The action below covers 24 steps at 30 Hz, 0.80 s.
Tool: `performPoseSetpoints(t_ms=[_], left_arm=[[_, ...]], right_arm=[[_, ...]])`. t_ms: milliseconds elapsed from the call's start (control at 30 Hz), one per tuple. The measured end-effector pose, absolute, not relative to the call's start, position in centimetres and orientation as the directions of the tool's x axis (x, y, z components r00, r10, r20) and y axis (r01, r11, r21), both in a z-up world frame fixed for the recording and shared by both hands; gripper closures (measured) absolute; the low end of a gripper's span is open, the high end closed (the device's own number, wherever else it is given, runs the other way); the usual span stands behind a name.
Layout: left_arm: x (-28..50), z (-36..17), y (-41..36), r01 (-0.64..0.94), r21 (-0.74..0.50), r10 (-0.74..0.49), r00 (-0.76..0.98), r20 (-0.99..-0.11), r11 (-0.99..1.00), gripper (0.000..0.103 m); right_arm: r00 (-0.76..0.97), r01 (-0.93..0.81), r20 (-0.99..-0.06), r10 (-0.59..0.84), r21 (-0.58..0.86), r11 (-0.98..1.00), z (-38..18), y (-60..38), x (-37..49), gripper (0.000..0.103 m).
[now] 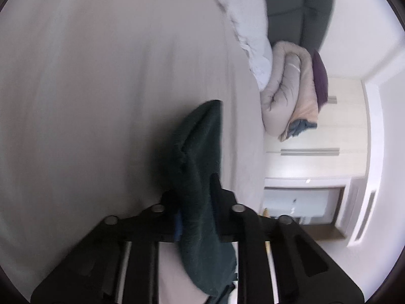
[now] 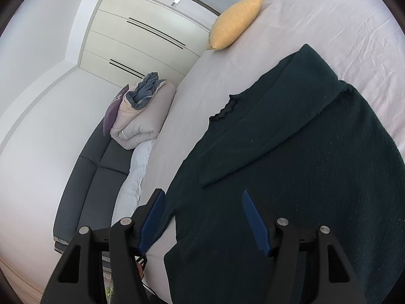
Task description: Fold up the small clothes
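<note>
Left gripper [image 1: 196, 217]: nearest the lens in the left wrist view. Jaws closed down on a fold of the dark green garment [image 1: 200, 177]; cloth fills the gap between the black fingers, a sliver of blue pad just visible at its left side. The pinched fold rises ahead of the fingers over the bed and hangs back toward the camera. View blurred.

Bed [image 2: 291, 15]: pale pinkish sheet, creased, largest surface in both views.

Dark green garment [image 2: 303, 164], right wrist view: spread flat on the sheet, one flap or sleeve folded across the body, a dark frilled edge at its upper left.

Right gripper [image 2: 203, 217]: jaws well apart, blue pads [image 2: 255, 224] bare, nothing between them. It hangs above the garment's near left edge; contact with cloth cannot be told.

Rolled beige duvet [image 2: 141, 119] beside the bed on a dark grey sofa [image 2: 86, 185].

Yellow cushion [image 2: 235, 22] at the bed's far edge.
</note>
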State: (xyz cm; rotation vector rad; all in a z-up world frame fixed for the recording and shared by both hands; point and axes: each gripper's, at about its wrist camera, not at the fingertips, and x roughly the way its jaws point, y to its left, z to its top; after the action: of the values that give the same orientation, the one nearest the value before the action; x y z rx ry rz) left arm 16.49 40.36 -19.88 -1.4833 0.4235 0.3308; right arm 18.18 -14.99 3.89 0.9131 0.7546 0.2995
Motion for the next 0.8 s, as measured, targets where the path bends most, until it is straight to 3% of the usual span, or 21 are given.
performPoseSetpoints(t_ms=[200,367,467,567,667,800], left_arm=[[22.6,-10.5,32.6,-0.343,-0.801,-0.13,0.88,-0.457,0.491,0.093],[28.1,-4.8,15.3,-0.056,-0.55,-0.276,0.819,-0.502,0.834,0.093],[28.9,-6.6,5.3,0.084,-0.337,-0.278,0.762,-0.585,0.938,0.093],[28.5,-11.9,-1.7,0.142,-0.185,-0.231,0.699,-0.677,0.973,0.093],[27.4,-15.7,-3.9,0.153,-0.107,-0.183,0.671,-0.718,0.982,0.093],[26.6,-15.4,-4.1,0.156,-0.087,-0.172,0.708,-0.685,0.984,0.093]], right_arm=[[0.719,0.08,-0.451,0.529,0.81,0.581,3.1,-15.2,18.6,0.036],[0.721,0.095,-0.454,0.524,0.814,0.573,2.3,-16.0,18.9,0.037],[0.719,0.098,-0.451,0.529,0.82,0.565,1.8,-16.5,19.9,0.037],[0.673,0.105,-0.472,0.569,0.823,0.559,0.9,-16.0,22.1,0.037],[0.628,0.095,-0.487,0.607,0.822,0.561,0.1,-14.8,24.7,0.037],[0.537,0.09,-0.477,0.696,0.852,0.515,-1.8,-11.9,29.0,0.037]])
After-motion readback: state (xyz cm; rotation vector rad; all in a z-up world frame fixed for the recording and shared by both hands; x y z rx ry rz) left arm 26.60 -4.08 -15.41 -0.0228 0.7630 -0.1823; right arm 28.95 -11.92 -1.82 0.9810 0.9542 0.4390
